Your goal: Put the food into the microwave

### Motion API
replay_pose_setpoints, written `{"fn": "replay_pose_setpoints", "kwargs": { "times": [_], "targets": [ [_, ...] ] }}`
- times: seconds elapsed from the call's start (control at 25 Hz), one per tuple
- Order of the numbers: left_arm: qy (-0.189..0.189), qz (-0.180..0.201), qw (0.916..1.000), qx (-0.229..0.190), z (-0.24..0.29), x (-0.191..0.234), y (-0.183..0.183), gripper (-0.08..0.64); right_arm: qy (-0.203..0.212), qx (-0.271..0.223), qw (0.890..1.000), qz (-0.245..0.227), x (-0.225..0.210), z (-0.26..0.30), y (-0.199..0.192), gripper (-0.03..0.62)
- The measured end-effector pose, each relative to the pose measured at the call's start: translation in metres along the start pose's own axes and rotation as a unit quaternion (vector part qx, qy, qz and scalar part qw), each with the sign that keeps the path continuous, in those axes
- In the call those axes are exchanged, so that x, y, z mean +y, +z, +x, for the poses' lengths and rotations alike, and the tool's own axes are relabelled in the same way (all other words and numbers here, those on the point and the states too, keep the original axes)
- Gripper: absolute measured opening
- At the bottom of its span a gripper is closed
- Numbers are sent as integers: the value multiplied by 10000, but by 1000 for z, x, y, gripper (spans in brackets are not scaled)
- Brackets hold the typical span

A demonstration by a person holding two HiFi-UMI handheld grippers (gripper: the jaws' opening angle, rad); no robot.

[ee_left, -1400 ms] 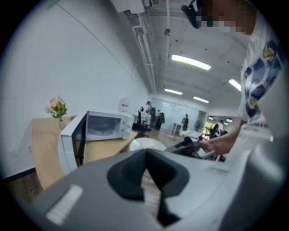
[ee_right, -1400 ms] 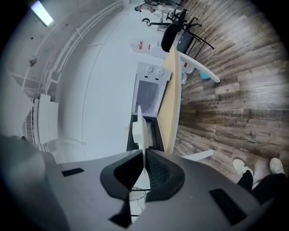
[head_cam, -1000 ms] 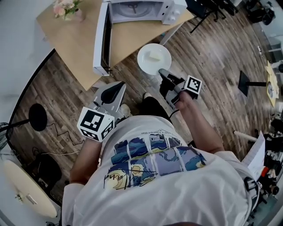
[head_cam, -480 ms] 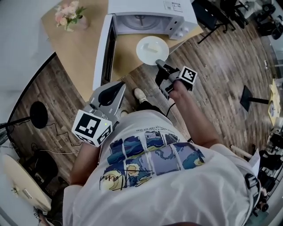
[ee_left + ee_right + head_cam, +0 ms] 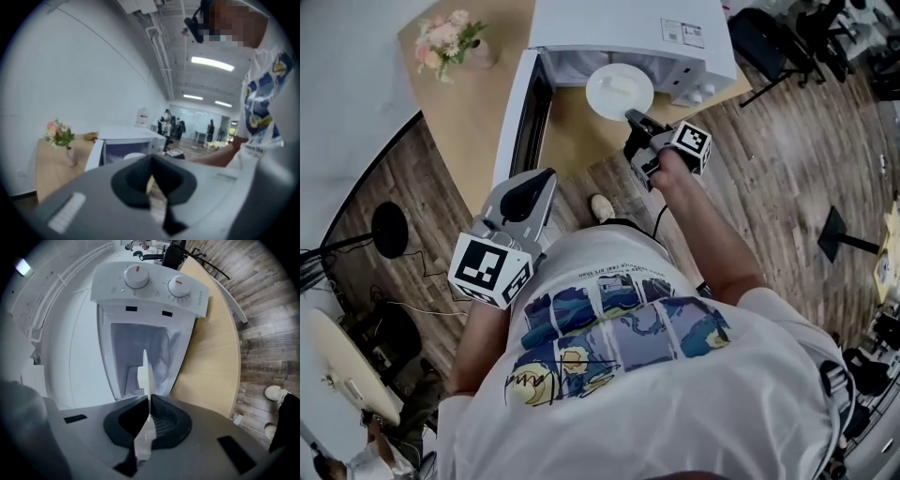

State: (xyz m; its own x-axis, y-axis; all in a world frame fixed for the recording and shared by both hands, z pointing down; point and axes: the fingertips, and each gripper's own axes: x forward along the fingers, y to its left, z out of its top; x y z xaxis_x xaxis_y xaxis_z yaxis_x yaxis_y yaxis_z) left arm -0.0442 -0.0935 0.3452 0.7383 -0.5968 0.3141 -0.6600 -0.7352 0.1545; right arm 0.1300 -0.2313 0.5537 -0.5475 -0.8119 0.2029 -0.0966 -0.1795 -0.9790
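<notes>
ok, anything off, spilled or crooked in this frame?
Nothing stands out. The right tongs pinch the plate by its near rim, with the food on it and nothing spilled, at the mouth of the microwave, whose door is wide open. The flower vase stands upright on the table.

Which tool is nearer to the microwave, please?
Right. The right tool holds the plate at the open front of the microwave; the left tool hangs back, past the outer edge of the door.
</notes>
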Motion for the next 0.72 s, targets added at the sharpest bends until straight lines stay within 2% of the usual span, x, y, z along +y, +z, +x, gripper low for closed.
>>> {"fn": "replay_pose_setpoints", "kwargs": {
  "times": [0.32,0.72],
  "targets": [
    [528,-63,9985,131,15,17,2,8,-87,89,9998,172,-13,46,32,15],
    [968,-193,9946,321,23,26,-4,9,-225,-7,9995,239,-23,93,59,15]
  ]
}}
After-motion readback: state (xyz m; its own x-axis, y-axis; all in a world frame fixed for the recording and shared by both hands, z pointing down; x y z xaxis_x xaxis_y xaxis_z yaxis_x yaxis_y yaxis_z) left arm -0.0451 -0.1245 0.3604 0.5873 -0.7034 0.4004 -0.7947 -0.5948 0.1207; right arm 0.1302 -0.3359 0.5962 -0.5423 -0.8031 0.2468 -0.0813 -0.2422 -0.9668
